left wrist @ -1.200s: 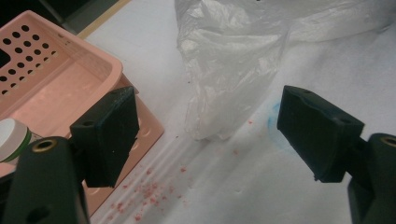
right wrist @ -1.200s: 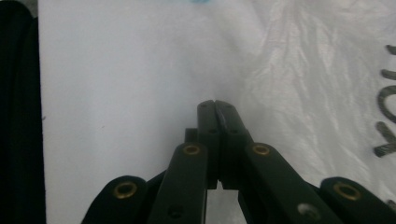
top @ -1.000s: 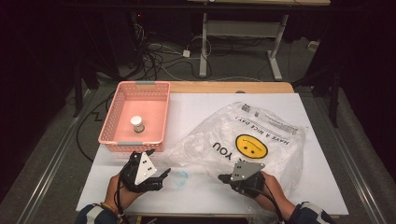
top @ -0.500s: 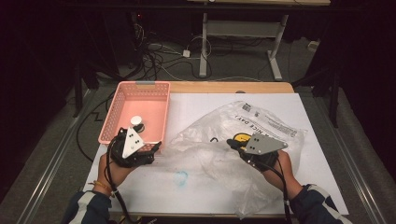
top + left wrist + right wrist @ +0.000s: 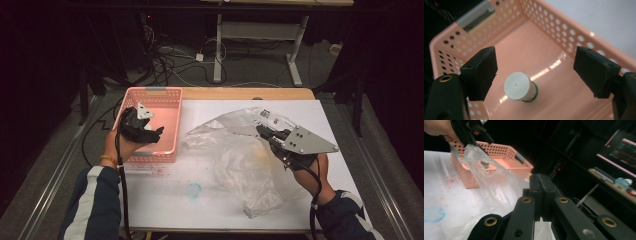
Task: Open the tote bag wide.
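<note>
Holding the bag (image 5: 235, 165) up, right gripper (image 5: 263, 131) pinched on its edge; left gripper (image 5: 534, 75) wide open over the bottle (image 5: 520, 87) in the basket (image 5: 564, 32). Next I'd drop down and grab it, I reckon.

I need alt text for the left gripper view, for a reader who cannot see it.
The left gripper hangs open over a pink perforated basket, its two black jaws on either side of a small white-capped bottle standing on the basket floor. A white surface lies beyond the basket wall.
</note>
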The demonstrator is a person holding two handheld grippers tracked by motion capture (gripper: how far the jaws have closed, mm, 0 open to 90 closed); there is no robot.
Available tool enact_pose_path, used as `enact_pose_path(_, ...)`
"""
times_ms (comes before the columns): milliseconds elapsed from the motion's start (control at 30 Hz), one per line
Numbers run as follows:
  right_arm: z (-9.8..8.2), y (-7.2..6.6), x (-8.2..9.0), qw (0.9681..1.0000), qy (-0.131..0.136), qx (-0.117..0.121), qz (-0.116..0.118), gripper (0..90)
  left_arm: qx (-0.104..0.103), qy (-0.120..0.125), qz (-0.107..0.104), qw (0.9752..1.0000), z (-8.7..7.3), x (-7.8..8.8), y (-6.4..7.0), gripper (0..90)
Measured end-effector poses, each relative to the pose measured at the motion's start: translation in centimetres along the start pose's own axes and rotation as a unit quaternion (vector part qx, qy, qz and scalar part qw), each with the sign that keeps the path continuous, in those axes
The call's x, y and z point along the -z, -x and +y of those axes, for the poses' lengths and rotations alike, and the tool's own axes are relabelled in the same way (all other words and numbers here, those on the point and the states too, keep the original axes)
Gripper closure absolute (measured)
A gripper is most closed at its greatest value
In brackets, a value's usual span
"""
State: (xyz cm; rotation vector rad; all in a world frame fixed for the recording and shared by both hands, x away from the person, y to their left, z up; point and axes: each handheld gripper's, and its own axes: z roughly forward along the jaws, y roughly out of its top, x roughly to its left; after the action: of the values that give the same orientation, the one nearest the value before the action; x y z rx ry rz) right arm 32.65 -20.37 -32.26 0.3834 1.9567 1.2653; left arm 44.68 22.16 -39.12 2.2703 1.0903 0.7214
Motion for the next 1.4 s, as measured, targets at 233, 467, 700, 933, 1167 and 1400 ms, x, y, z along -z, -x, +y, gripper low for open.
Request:
enact_pose_path(233, 0.0, 0.2, 0.2, 1.0, 0.004, -0.003, 0.005, 90.0, 0.006, -0.083, 0.004, 0.9965, 0.6, -3.7, -1.6, 18.8)
enact_pose_path(467, -0.7, -0.3, -0.4, 0.9995, -0.009, 0.002, 0.031, 90.0, 0.037, -0.13, -0.002, 0.9908, -0.5, -5.5, -3.1, 30.4)
enact_pose_path(700, -1.0, -1.1, -1.0, 0.9983, -0.022, 0.005, 0.054, 90.0, 0.015, -0.186, -0.026, 0.982, -0.4, -6.3, -3.1, 37.5)
enact_pose_path(933, -1.2, -0.9, -1.1, 0.998, -0.023, -0.001, 0.059, 90.0, 0.015, -0.193, -0.04, 0.9802, -0.5, -5.3, -3.5, 46.1)
enact_pose_path(1167, -1.4, -0.6, -1.3, 0.9984, -0.021, -0.006, 0.052, 90.0, 0.019, -0.167, -0.033, 0.9852, -0.7, -4.0, -3.4, 48.0)
enact_pose_path(1400, -1.3, -0.4, -1.2, 0.9991, -0.016, -0.004, 0.038, 90.0, 0.019, -0.083, -0.018, 0.9962, -0.9, -1.6, -2.9, 48.1)
